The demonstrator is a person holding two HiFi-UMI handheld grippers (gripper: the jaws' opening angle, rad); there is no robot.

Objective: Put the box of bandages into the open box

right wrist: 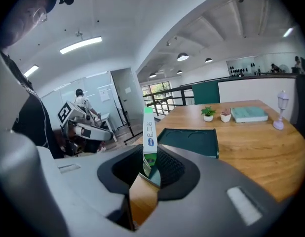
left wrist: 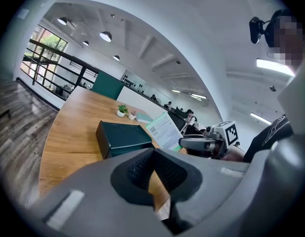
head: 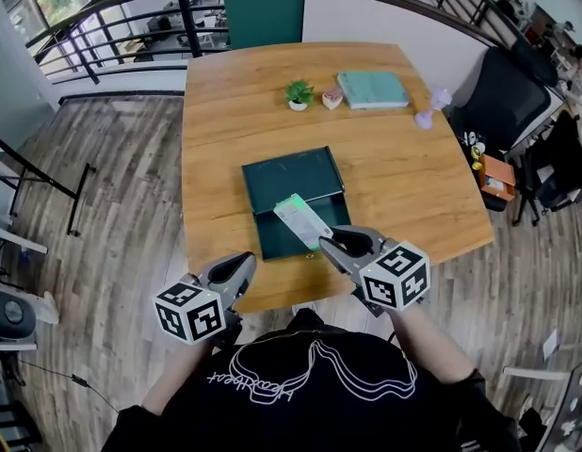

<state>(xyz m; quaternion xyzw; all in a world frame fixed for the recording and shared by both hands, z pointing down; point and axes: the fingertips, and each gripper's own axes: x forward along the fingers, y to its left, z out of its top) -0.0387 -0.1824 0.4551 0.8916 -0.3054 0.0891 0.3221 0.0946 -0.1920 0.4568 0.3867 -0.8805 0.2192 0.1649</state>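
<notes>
My right gripper (head: 327, 243) is clamped on one end of the bandage box (head: 302, 220), held just above the open box (head: 272, 238). My left gripper (head: 242, 264), jaws together and empty, hangs near the open box's front. Lowering and release remain.

Right gripper (head: 326, 244): grips a tilted white-and-green box of bandages (head: 301, 219) over the open dark-green box (head: 293, 185).
Left gripper (head: 242, 266): at the wooden table's (head: 413, 172) near edge.

Open-plan office mezzanine: wooden table (head: 404, 172), office chair (head: 503, 97), railing (head: 131, 26).
</notes>
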